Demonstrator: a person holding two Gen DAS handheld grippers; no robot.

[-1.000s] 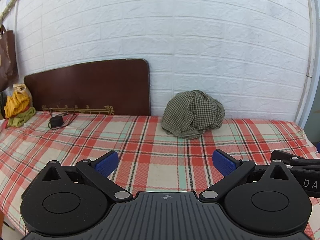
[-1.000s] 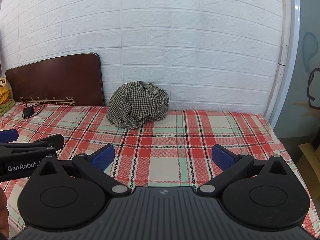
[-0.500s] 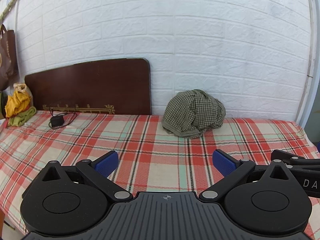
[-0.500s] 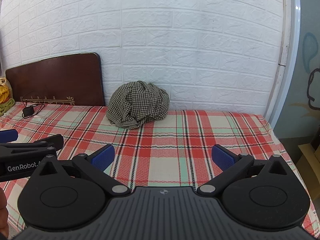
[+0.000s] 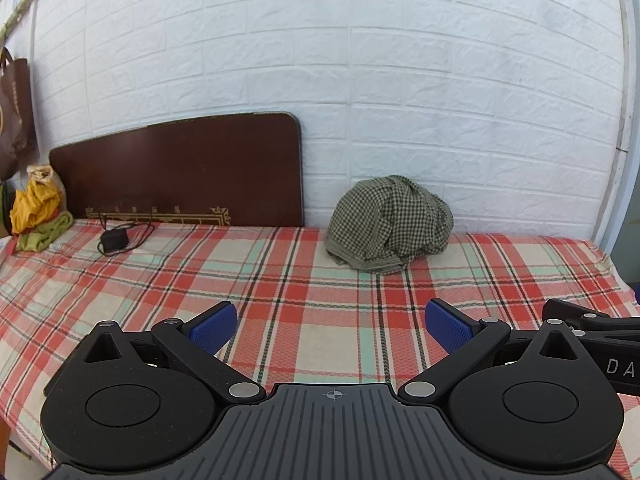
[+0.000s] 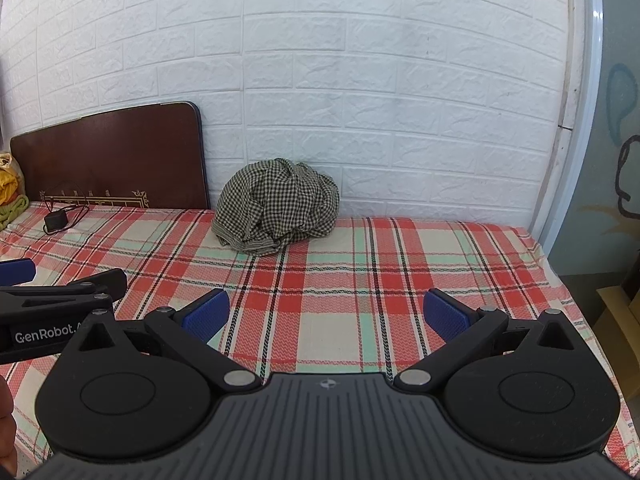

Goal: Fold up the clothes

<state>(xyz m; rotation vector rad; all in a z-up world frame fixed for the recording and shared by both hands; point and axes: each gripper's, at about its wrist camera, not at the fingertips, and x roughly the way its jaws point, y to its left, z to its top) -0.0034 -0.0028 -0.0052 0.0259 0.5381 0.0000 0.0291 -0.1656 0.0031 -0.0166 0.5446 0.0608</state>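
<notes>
A crumpled green-and-white checked garment (image 5: 390,227) (image 6: 278,206) lies in a heap on the plaid-covered bed (image 5: 296,288) (image 6: 400,264), against the white brick wall. My left gripper (image 5: 331,325) hovers over the bed's near part, far short of the garment, open with nothing between its blue pads (image 5: 212,326). My right gripper (image 6: 326,314) is likewise open and empty, level with the left one, whose side shows at the left edge of the right wrist view.
A dark brown board (image 5: 180,172) leans on the wall behind the bed's left half. A black charger with cable (image 5: 114,240) lies before it. Yellow and green cloths (image 5: 36,216) sit at the far left. The bed's right edge (image 6: 560,276) drops to the floor.
Both views have shifted only slightly; the garment sits a touch higher in the left wrist view. Both grippers stay open and empty.
</notes>
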